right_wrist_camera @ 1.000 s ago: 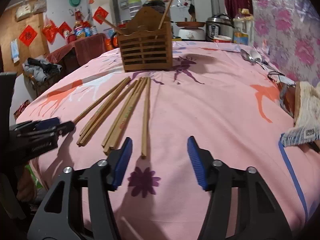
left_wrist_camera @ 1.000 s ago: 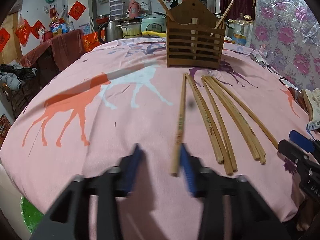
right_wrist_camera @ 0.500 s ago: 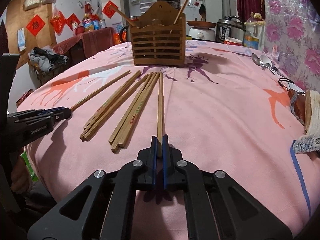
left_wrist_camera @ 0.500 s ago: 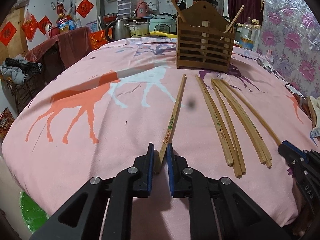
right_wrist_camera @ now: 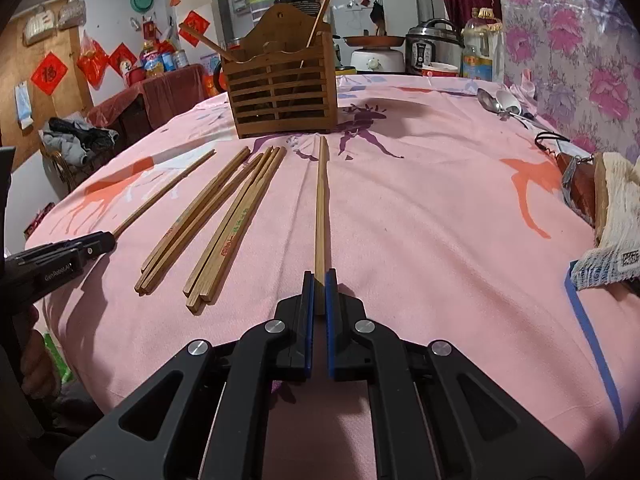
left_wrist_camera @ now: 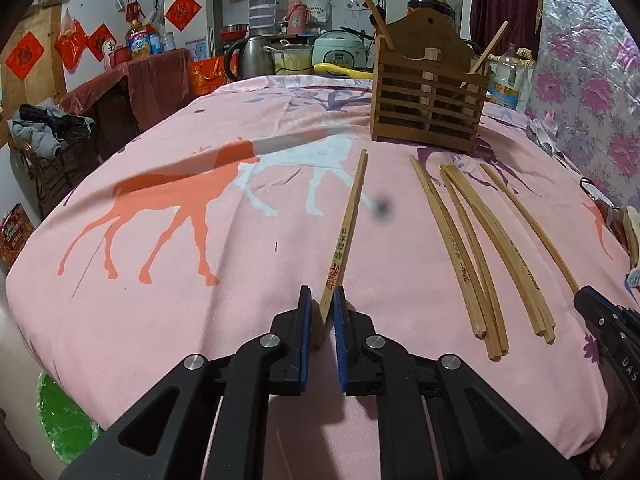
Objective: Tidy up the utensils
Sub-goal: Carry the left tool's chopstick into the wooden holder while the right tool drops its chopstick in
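Left wrist view, our left gripper [left_wrist_camera: 320, 314] clenched on a printed chopstick [left_wrist_camera: 347, 232], our right gripper [right_wrist_camera: 319, 292] grasping a plain chopstick [right_wrist_camera: 321, 204], slatted wooden holder [right_wrist_camera: 280, 96] far.

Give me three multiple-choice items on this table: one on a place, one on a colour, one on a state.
1. Where does the wooden holder stand?
A. On the tablecloth, at its far side
B. On the floor
C. On a shelf on the wall

2. What is the tablecloth's main colour?
A. Green
B. Pink
C. Black

3. How is the right gripper?
A. Wide open over bare cloth
B. Shut on a spoon
C. Shut on the near end of a chopstick

Key:
1 A, the holder sits on the cloth beyond the chopstick's far tip.
2 B, the cloth is pink with animal prints.
3 C, the blue pads press on the stick's end from both sides.
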Motion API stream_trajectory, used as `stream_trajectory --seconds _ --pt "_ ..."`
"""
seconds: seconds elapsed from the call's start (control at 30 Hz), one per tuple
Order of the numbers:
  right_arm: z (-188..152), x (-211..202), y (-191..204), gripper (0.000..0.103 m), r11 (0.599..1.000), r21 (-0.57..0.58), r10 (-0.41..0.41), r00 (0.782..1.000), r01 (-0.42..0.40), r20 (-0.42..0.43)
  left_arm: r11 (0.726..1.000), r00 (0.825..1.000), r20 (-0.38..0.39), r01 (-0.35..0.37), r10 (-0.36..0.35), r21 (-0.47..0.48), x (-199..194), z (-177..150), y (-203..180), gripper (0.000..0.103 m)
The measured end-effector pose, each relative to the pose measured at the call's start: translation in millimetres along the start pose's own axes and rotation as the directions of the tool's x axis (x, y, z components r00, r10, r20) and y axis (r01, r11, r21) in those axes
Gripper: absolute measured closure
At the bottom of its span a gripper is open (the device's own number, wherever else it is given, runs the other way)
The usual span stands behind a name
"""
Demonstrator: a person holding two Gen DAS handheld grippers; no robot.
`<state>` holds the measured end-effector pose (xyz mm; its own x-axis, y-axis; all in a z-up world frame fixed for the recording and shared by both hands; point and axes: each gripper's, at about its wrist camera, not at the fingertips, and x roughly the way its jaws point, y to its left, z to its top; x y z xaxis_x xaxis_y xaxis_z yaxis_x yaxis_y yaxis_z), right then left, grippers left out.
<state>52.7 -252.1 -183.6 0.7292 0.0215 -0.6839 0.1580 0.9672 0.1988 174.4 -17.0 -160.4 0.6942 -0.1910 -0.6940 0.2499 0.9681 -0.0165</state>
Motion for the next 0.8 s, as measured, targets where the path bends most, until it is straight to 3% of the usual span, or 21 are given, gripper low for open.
stream_trajectory --seconds 0.1,0.27,0.8 --pt "0.2 -0.1 -0.9 0.097 1.000 -0.001 0.000 1.000 0.000 0.002 1.000 1.000 -0.005 0.012 -0.012 -0.007 -1.4 0.3 1.8 0.097" --pt "1.2 -2.8 -1.8 0.097 1.000 0.000 -0.002 1.000 0.002 0.010 1.000 1.000 -0.010 0.019 -0.020 -0.016 -9.3 3.6 5.8 0.097" --pt "39.2 -64.8 -10.3 0.097 1.000 0.020 -0.009 0.980 0.006 0.200 0.999 0.994 0.106 0.020 -0.014 -0.050 -68.6 37.5 20.8 0.097"
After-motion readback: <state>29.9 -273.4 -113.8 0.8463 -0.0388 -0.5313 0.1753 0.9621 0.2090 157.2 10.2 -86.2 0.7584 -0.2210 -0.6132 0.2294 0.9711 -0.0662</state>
